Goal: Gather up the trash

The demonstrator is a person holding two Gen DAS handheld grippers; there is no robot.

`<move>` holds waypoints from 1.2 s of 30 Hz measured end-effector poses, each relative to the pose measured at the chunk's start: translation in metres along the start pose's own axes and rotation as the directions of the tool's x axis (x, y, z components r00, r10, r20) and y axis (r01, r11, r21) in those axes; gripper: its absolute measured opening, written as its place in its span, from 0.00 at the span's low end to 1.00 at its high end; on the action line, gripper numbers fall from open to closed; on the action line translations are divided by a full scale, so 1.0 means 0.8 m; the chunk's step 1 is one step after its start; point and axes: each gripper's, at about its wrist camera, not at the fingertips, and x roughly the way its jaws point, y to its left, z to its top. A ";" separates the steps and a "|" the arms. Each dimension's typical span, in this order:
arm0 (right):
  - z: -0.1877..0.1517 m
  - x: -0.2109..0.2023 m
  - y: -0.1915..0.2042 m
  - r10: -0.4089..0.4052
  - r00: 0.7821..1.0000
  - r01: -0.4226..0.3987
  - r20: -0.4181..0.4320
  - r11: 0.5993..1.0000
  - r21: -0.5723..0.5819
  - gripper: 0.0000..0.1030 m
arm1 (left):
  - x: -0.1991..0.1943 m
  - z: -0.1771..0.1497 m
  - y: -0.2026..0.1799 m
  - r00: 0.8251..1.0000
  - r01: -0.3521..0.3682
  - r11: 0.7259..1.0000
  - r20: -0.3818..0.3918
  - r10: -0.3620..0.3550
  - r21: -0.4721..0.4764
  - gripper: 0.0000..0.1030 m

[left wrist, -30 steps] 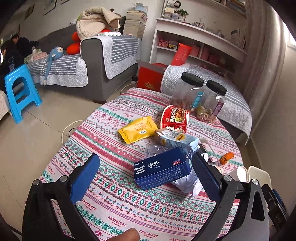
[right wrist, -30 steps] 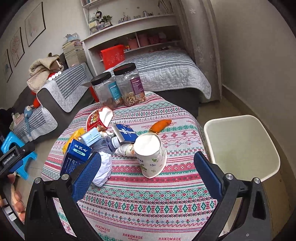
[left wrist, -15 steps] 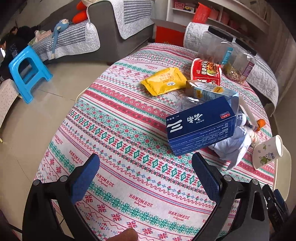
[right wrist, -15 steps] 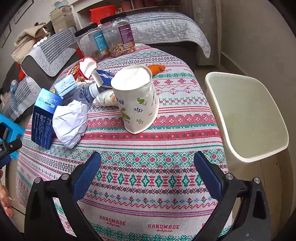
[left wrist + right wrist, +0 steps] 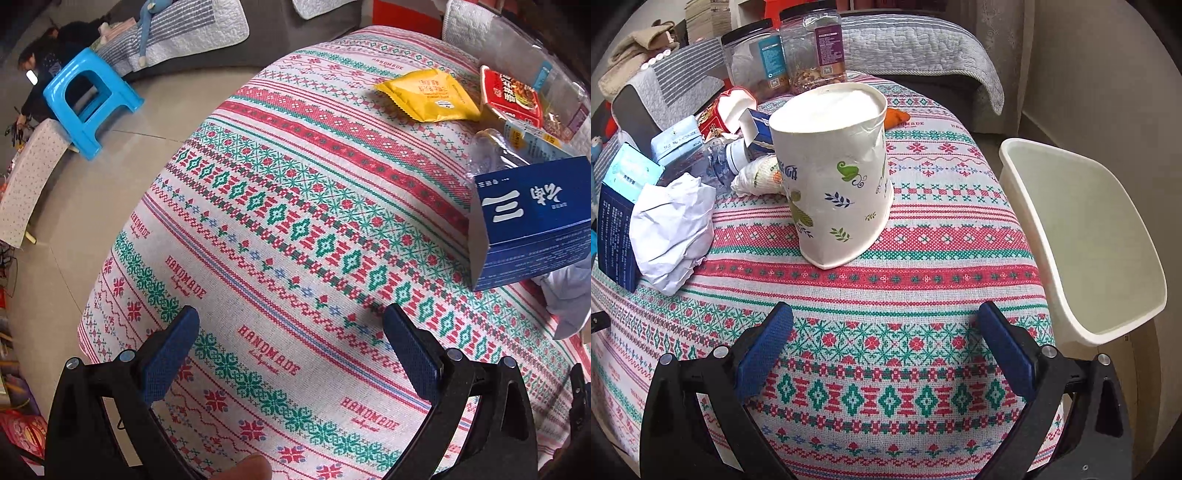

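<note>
Right claw [image 5: 884, 341] spread wide, short of paper cup [image 5: 833, 173] (dented, apparently empty); bin [image 5: 1086, 236] beside table.

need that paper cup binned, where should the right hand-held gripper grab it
Grip the paper cup across its side walls, near mid-height, coming straight in from the table's near edge. It stands upright directly ahead of the open right hand-held gripper, and its creased wall looks soft, so squeeze lightly.

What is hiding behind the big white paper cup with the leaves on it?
Behind the white leaf-print paper cup peek an orange wrapper, a crumpled white printed wrapper and two clear black-lidded plastic jars. The cup covers whatever lies directly behind it.
</note>
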 end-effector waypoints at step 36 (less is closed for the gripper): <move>0.021 -0.020 -0.012 0.067 0.996 -0.069 0.053 0.997 0.042 0.93 | -0.066 0.029 0.003 0.966 0.190 0.981 0.187 -0.180 -0.038 0.93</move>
